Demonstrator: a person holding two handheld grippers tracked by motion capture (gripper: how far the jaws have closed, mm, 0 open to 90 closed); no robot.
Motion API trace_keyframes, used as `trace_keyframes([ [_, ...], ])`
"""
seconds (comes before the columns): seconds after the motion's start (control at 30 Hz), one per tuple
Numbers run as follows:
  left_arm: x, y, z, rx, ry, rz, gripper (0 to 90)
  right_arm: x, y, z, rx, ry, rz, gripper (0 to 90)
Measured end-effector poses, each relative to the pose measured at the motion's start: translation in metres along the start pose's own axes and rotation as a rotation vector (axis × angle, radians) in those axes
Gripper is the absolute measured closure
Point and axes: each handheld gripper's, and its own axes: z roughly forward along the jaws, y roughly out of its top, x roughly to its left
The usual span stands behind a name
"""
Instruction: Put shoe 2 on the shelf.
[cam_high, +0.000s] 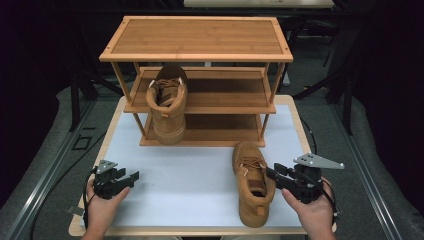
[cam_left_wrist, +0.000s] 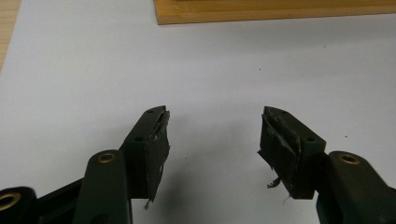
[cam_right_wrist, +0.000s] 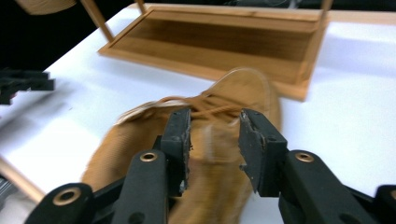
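Tan boot (cam_high: 252, 182) number two sits loose on the table mat, its twin (cam_high: 167, 102) already racked, right gripper (cam_high: 272, 173) spread beside it, left gripper (cam_high: 134, 176) spread, empty.

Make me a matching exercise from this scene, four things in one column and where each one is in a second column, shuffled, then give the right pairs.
Things
1. tan lace-up boot with its heel toward the camera
2. tan lace-up boot by the right gripper
3. left gripper
4. bamboo three-tier shoe rack

Places
A. over bare white table cover, jaws open
B. at the far side of the table
C. on the rack's lower shelves, at its left
D. on the white cover, in front of the rack

Pairs: 1-C, 2-D, 3-A, 4-B
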Motion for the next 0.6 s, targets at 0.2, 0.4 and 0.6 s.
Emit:
trace_keyframes([
  [0.2, 0.0, 0.0, 0.0, 0.001, 0.0, -0.006, 41.7, 0.004, -0.004, 0.013, 0.067, -0.053, -0.045, 77.8],
  [0.4, 0.001, 0.0, 0.001, 0.004, -0.008, -0.014, 42.0, -0.008, 0.017, 0.005, 0.185, -0.02, -0.104, 86.7],
  [0.6, 0.001, -0.001, 0.002, 0.004, -0.008, -0.016, 42.1, -0.031, 0.033, 0.013, 0.22, -0.111, -0.123, 87.7],
])
